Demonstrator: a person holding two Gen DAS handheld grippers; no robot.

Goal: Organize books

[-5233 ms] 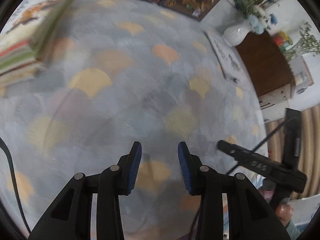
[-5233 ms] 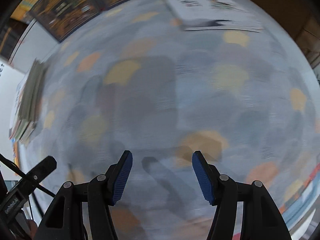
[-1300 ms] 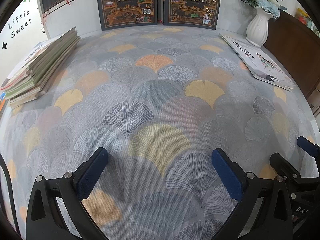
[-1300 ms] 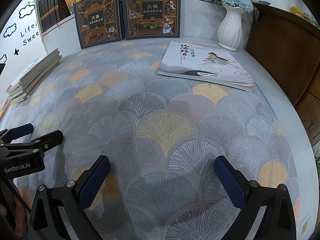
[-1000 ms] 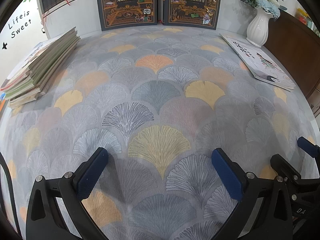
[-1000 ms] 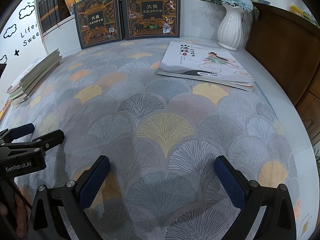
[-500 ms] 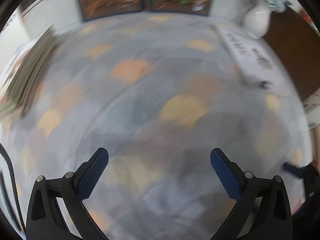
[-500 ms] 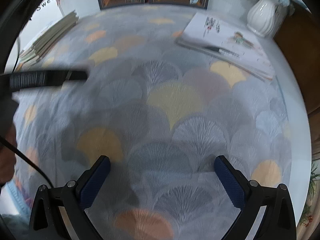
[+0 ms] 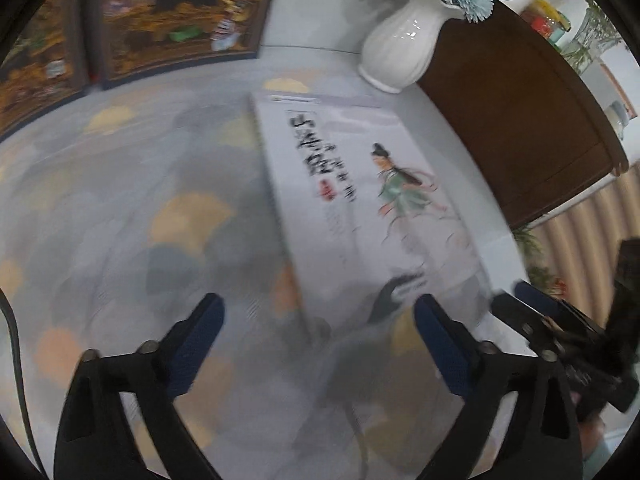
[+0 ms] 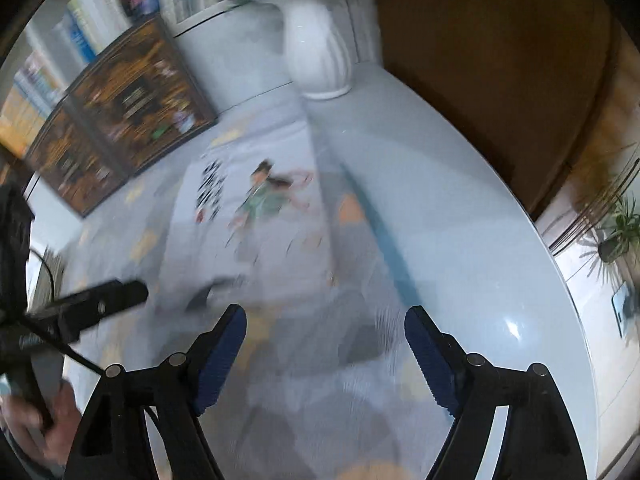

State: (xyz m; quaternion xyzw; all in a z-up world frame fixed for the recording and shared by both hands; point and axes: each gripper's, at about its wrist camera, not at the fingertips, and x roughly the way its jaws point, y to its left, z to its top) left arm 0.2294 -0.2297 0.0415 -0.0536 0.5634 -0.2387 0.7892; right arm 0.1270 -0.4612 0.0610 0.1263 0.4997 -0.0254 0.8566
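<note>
A thin white picture book point(image 9: 360, 200) with a painted figure in green lies flat on the patterned cloth, right of centre. My left gripper point(image 9: 318, 320) hovers above the book's near corner; its jaws are closing and hold nothing. In the right wrist view the same book point(image 10: 256, 216) lies ahead and to the left. My right gripper point(image 10: 326, 324) hangs over the cloth just short of the book, its jaws closing on nothing. Each gripper shows in the other's view: the right gripper point(image 9: 560, 332) and the left gripper point(image 10: 100, 304). Both views are motion-blurred.
A white vase point(image 9: 400, 44) of blue flowers stands behind the book, next to a dark wooden cabinet point(image 9: 520, 112). Two dark hardcover books point(image 10: 120, 120) stand upright against the back wall. The bare white table edge point(image 10: 460, 220) curves along the right of the cloth.
Both grippers have swung right, from the middle of the cloth to the white picture book. Their jaws now stand narrower. The stack of books at the left has left the left wrist view.
</note>
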